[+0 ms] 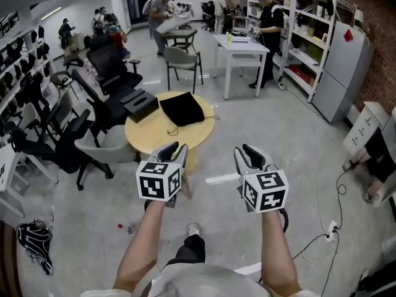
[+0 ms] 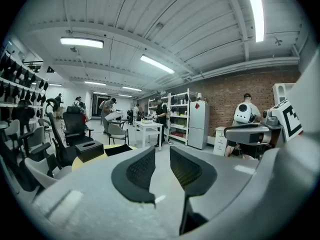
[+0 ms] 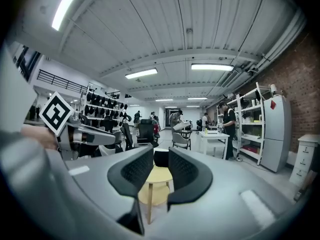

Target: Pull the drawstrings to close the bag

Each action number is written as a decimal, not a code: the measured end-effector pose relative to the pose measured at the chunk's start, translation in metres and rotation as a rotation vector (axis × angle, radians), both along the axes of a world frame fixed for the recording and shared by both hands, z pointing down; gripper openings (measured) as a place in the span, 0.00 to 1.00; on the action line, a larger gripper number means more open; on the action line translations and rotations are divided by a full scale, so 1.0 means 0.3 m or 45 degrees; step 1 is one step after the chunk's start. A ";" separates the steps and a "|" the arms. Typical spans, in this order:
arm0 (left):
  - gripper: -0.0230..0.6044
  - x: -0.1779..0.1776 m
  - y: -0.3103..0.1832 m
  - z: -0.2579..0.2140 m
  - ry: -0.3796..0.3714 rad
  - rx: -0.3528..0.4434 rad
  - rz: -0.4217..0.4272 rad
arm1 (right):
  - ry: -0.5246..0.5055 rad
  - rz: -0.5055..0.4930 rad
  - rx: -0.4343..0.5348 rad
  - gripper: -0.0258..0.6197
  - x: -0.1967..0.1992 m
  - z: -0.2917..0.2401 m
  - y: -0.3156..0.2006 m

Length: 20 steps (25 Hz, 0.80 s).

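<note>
Floor lies open between the left tool, the right tool (jaws of both apart, empty) and the tabletop, where the bag lies flat near the far edge, drawstrings toward the person.

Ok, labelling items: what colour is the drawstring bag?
The bag is black; head view shows it best.

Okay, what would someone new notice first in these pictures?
The grey left gripper and right gripper, each bearing a black-and-white marker cube, are held out side by side low in the head view, jaws apart and empty. Just beyond them, a flat black drawstring bag lies on a round pale wooden table, beside a black box.
</note>
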State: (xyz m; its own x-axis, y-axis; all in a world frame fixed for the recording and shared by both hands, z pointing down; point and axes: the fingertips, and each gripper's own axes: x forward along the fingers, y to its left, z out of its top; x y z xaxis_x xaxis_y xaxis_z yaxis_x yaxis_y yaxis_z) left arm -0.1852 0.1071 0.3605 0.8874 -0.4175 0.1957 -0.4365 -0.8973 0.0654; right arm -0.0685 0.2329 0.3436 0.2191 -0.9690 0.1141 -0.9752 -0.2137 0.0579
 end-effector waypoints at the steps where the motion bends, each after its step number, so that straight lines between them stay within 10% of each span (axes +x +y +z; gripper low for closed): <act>1: 0.19 0.012 -0.016 0.001 0.002 0.001 -0.002 | 0.001 -0.005 -0.001 0.19 0.012 0.000 -0.017; 20: 0.30 0.315 -0.577 0.005 0.032 -0.042 -0.013 | 0.003 -0.007 -0.079 0.29 0.324 0.006 -0.550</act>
State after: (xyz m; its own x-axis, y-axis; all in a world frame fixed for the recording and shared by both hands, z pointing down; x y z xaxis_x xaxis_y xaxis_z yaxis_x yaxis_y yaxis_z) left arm -0.0907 -0.0661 0.3619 0.8879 -0.4202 0.1871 -0.4436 -0.8899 0.1062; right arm 0.0287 0.0680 0.3454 0.2143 -0.9613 0.1733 -0.9761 -0.2044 0.0733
